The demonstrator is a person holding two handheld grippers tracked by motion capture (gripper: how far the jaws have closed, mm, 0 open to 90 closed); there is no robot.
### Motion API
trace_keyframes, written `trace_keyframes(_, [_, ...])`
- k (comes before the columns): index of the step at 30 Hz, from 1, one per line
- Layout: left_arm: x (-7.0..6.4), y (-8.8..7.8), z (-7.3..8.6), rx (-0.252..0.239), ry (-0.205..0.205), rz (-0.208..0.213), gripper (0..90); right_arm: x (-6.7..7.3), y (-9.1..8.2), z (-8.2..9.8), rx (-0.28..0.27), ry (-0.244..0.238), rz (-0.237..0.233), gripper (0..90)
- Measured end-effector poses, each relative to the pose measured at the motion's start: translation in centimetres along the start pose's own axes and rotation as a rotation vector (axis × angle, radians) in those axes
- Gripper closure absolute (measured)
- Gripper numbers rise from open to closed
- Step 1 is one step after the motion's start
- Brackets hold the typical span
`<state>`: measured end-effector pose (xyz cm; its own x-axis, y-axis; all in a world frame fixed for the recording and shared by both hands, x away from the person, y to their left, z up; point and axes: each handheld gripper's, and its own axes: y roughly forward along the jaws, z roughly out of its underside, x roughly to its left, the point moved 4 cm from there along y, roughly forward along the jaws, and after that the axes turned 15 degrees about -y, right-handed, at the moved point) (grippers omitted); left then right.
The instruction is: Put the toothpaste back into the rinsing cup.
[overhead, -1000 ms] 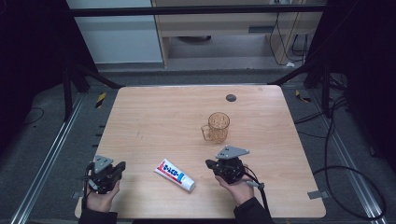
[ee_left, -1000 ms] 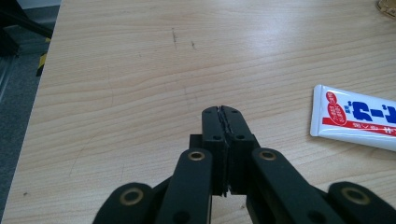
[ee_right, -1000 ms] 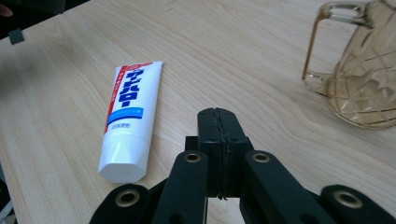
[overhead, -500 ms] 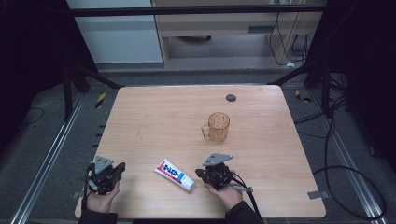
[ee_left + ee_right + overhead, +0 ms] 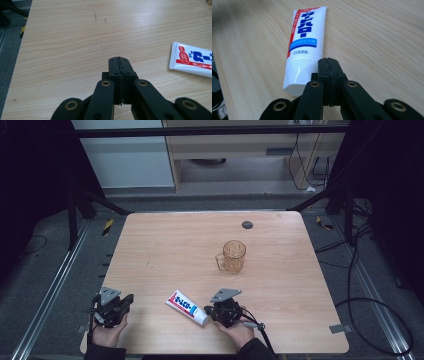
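While both jaw pairs are pressed together on nothing, the left hand-held gripper [image 5: 114, 306] rests low at the surface [image 5: 165, 245] edge; the right hand-held gripper [image 5: 223, 310] noses against the toothpaste tube [image 5: 187, 308] cap, mug [image 5: 233, 256] farther off.

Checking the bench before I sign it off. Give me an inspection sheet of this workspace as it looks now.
Surface: wooden table, faint marks.
Job's things: toothpaste tube lying flat near the front edge, cap end toward the right gripper.
Clutter: amber mug upright mid-table; dark round spot near the far edge.
Grippers: left gripper jaws shut, apart from the tube; right gripper jaws shut, at the tube's cap.
Cables: cables on the floor at right.
Surroundings: cabinet behind the table.
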<state>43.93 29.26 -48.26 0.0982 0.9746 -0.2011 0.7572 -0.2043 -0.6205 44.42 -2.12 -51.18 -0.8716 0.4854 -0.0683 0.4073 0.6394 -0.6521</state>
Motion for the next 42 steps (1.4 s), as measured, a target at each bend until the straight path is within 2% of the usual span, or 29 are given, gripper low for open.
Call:
trace_keyframes(13, [0.1,0.0,0.0,0.0,-0.006,-0.001,89.0,1.8,1.0,-0.4,-0.018,-0.006,-0.049,89.7])
trace_keyframes(21, [0.1,0.0,0.0,0.003,-0.006,0.0,89.0,2.6,1.5,-0.8,-0.048,0.015,-0.079,89.6])
trace_keyframes(30, [0.2,0.1,-0.1,0.001,-0.012,-0.002,89.0,3.4,2.2,-1.3,-0.056,0.024,-0.106,89.6])
trace_keyframes(42, [0.3,0.0,-0.2,0.001,-0.014,-0.002,89.0,4.7,3.6,-2.3,-0.07,0.008,-0.133,89.3])
